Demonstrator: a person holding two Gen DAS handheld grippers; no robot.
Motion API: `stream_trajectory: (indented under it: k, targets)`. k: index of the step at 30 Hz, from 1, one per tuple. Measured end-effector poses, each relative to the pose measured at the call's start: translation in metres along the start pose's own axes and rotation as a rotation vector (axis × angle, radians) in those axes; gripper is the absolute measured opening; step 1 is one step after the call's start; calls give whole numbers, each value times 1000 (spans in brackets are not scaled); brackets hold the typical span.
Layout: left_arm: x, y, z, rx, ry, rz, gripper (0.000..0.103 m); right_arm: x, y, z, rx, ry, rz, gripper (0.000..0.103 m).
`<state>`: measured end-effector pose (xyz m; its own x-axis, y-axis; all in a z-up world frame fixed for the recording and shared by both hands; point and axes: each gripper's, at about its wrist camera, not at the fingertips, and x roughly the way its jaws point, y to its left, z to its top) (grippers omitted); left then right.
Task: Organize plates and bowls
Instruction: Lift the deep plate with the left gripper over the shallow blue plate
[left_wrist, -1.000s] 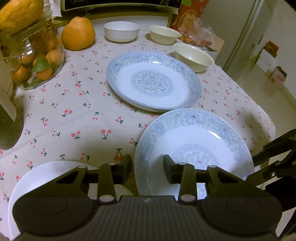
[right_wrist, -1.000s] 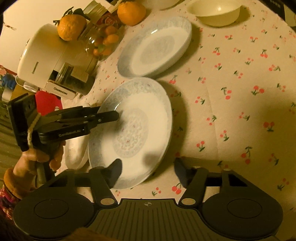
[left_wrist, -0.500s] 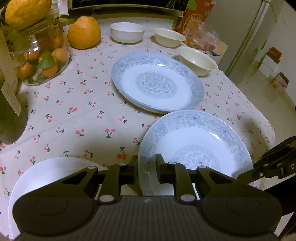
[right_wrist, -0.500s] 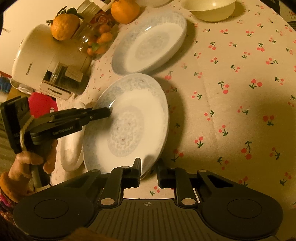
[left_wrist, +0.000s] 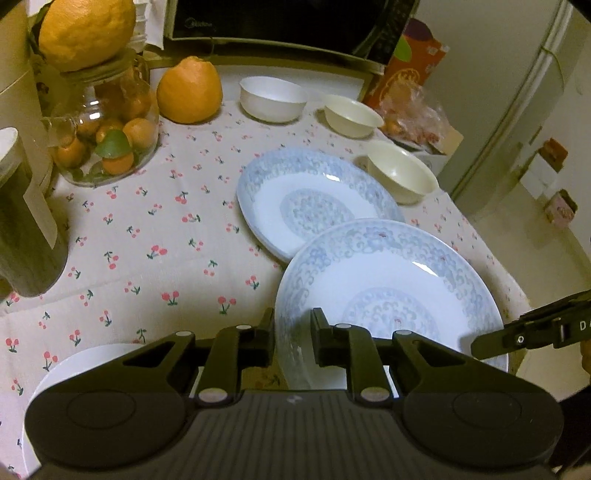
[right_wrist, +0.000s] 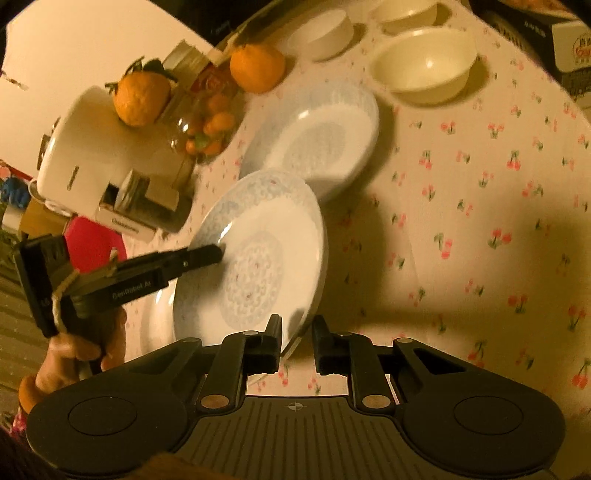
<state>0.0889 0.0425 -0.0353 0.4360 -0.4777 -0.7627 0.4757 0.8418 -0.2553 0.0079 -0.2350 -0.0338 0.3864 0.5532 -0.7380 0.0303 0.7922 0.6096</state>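
Near plate (left_wrist: 391, 288) lifted, tilted – left tool (left_wrist: 293, 341) and right tool (right_wrist: 297, 345) clamped on opposite rims.

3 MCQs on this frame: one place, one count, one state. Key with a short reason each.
1. Where is the loose orange on the cloth?
A. inside a bowl
B. beside the glass jar
C. on the far plate

2. How many bowls are on the table?
A. one
B. five
C. three

3. The near plate is:
A. flat on the cloth, untouched
B. tilted, rim gripped by both tools
C. upside down

Key:
1 B, it sits right of the jar.
2 C, white bowl plus two cream bowls.
3 B, left tool and right tool each pinch its rim.
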Motion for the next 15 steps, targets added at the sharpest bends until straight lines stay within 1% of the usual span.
stream_trajectory:
  k: [7,15]
  targets:
    - [3,2,9,-60,-33,16,16,1,-1,24,21,-61,-32,16]
    - [11,0,19,-91,-55,45,16,7,-5,49,49,-103,-58,15]
